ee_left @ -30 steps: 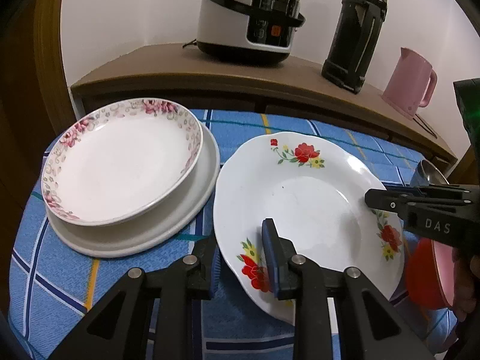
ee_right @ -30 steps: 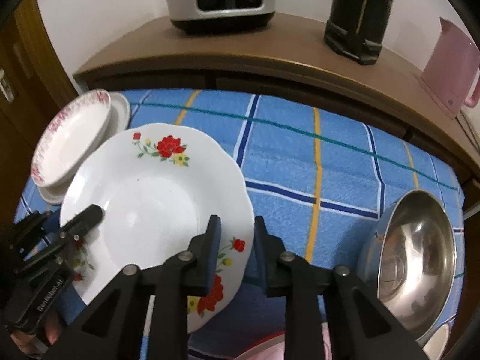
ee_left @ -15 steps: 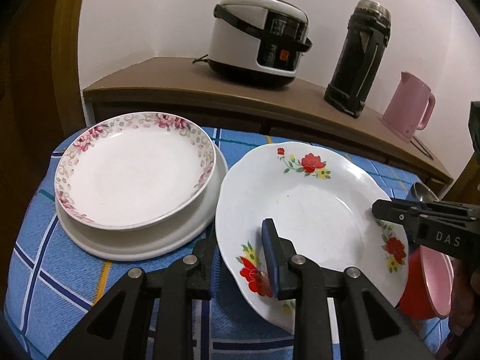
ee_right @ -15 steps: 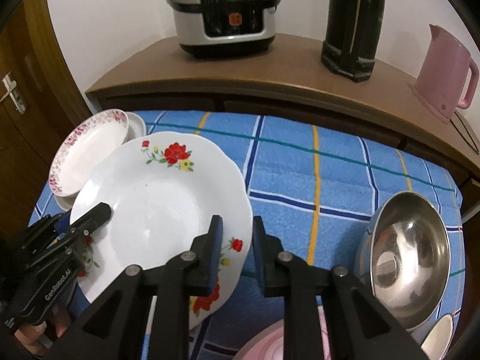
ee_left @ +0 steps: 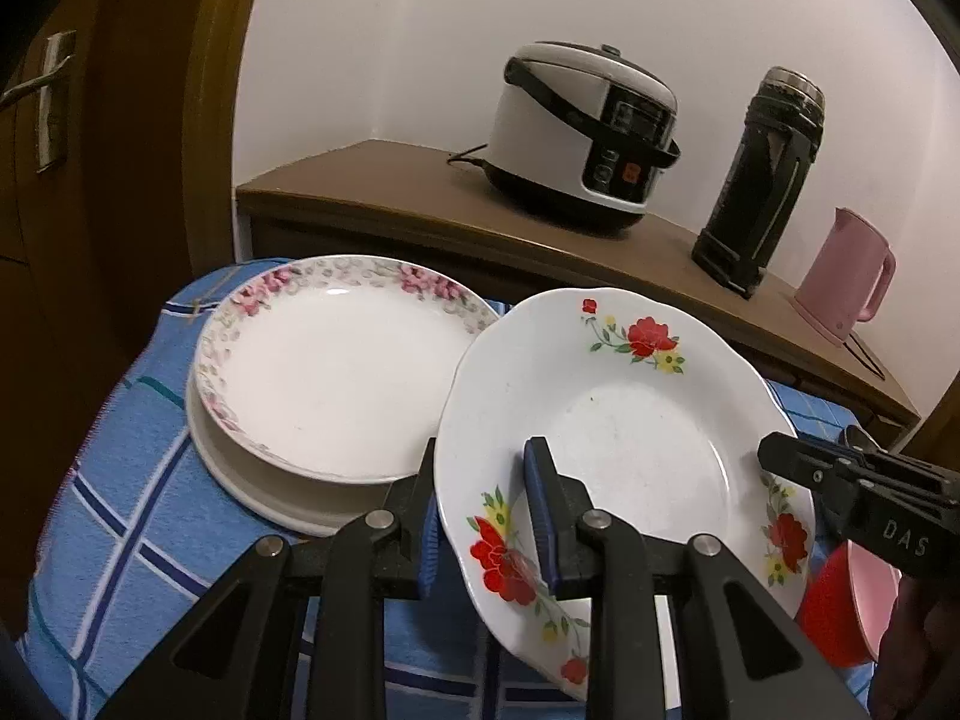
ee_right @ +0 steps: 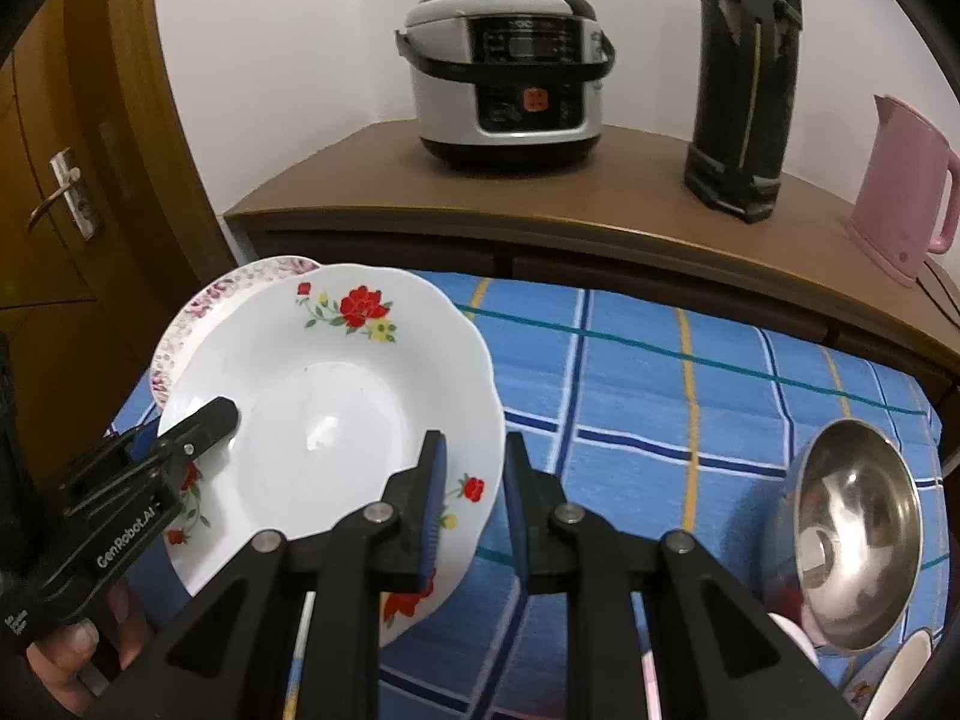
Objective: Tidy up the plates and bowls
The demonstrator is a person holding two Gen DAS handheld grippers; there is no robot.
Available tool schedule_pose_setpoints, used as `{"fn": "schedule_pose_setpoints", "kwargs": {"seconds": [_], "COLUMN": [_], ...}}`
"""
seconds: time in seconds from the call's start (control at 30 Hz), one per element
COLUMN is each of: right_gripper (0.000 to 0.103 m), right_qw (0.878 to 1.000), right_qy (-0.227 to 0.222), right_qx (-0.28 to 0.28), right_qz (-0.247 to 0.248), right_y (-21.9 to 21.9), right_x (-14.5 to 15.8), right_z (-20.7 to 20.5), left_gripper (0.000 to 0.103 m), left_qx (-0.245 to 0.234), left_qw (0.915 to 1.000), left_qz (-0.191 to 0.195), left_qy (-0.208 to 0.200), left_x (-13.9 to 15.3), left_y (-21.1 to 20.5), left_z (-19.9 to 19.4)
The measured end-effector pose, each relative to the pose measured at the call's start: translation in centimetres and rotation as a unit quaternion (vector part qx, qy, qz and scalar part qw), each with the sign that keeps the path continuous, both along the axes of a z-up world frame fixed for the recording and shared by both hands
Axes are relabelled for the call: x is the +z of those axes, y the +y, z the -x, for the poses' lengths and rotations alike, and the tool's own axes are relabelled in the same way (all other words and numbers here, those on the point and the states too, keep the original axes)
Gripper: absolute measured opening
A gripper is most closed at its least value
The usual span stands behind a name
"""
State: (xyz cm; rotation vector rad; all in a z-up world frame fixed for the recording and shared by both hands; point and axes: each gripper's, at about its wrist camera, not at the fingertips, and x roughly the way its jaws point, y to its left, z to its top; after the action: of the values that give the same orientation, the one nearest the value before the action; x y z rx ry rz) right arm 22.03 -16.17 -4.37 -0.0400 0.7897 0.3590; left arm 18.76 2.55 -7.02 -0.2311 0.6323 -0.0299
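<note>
A white plate with red flowers (ee_left: 624, 438) is held in the air above the blue checked tablecloth (ee_right: 660, 396). My left gripper (ee_left: 480, 516) is shut on its near left rim. My right gripper (ee_right: 471, 492) is shut on its right rim; the plate also shows in the right wrist view (ee_right: 336, 414). To the left, a pink-flowered plate (ee_left: 336, 360) rests on a plain white plate (ee_left: 270, 492). The held plate's left edge overlaps this stack.
A steel bowl (ee_right: 852, 534) sits at the right on the table, and a red and pink bowl (ee_left: 852, 600) near it. A rice cooker (ee_right: 510, 72), a black thermos (ee_right: 744, 72) and a pink kettle (ee_right: 906, 186) stand on the wooden sideboard behind. A door (ee_right: 54, 198) is at left.
Both grippers have lifted the red-flowered plate off the table and carried it left, so its edge now overlaps the stacked plates.
</note>
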Motion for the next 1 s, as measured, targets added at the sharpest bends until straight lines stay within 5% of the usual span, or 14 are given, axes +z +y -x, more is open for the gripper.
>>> {"fn": "schedule_pose_setpoints", "kwargs": {"seconds": [1.0], "right_gripper": [0.019], "right_qw": [0.997], "right_qy": [-0.054], "right_qx": [0.046], "right_qz": [-0.008], "right_y": [4.4], "right_x": [1.1], "right_z": [-0.1], "left_gripper": [0.028], "left_qx": [0.057], "left_qw": [0.9975], "left_qz": [-0.03], "left_qy": [-0.029], "left_x": [2.9], "left_y": [4.3], "left_z": [0.6]}}
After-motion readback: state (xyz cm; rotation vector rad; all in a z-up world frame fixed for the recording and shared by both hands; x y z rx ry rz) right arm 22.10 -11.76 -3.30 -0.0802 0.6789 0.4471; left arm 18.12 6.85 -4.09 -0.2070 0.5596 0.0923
